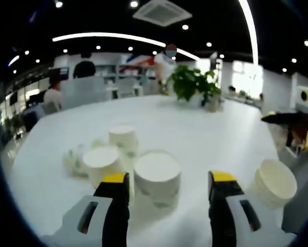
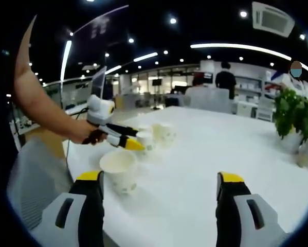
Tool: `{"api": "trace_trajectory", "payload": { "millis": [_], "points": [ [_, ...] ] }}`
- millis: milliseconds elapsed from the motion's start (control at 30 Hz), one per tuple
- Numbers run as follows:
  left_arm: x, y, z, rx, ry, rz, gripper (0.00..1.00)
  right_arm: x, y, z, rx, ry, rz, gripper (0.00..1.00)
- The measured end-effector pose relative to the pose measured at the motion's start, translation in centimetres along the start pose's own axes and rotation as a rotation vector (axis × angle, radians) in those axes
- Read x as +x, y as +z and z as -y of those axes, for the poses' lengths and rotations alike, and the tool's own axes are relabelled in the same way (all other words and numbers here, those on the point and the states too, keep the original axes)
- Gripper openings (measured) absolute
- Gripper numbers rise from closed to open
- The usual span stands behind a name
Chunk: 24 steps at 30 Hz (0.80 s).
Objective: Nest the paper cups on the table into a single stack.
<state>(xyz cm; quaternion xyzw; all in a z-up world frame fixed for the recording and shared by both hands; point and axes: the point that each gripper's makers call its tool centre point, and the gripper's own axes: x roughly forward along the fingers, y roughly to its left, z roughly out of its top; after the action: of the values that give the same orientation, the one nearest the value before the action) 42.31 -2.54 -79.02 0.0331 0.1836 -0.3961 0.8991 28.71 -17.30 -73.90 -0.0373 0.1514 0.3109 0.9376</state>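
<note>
Three white paper cups stand close together on the white table (image 1: 205, 134): a near one (image 1: 157, 177), one to its left (image 1: 101, 162) and one behind (image 1: 124, 138). My left gripper (image 1: 169, 188) is open, its yellow-tipped jaws low on either side of the near cup and apart from it. A fourth cup (image 1: 273, 181) stands alone at the right. In the right gripper view that lone cup (image 2: 119, 170) stands mouth up just ahead of my open right gripper (image 2: 160, 185), near its left jaw. Farther off, a hand holds the left gripper (image 2: 132, 145) beside the cup cluster (image 2: 163, 133).
A pale crumpled thing (image 1: 74, 158) lies left of the cluster. A potted plant (image 1: 195, 85) stands at the table's far side, also seen as the plant (image 2: 295, 116) at the right. The table's near edge (image 2: 87, 170) runs by the lone cup. People sit and stand in the background.
</note>
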Motion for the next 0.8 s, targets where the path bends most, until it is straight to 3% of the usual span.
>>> {"api": "trace_trajectory", "payload": {
  "millis": [167, 333, 800],
  "points": [
    [0.5, 0.1, -0.6, -0.024, 0.01, 0.003, 0.5, 0.1, -0.1, 0.0, 0.0, 0.004, -0.006, 0.88],
    [0.8, 0.4, -1.1, -0.037, 0.02, 0.009, 0.5, 0.1, -0.1, -0.1, -0.006, 0.007, -0.008, 0.88],
    [2.4, 0.5, -0.3, 0.036, -0.022, -0.015, 0.49, 0.0, 0.0, 0.1, 0.002, 0.0, -0.006, 0.88]
  ]
}}
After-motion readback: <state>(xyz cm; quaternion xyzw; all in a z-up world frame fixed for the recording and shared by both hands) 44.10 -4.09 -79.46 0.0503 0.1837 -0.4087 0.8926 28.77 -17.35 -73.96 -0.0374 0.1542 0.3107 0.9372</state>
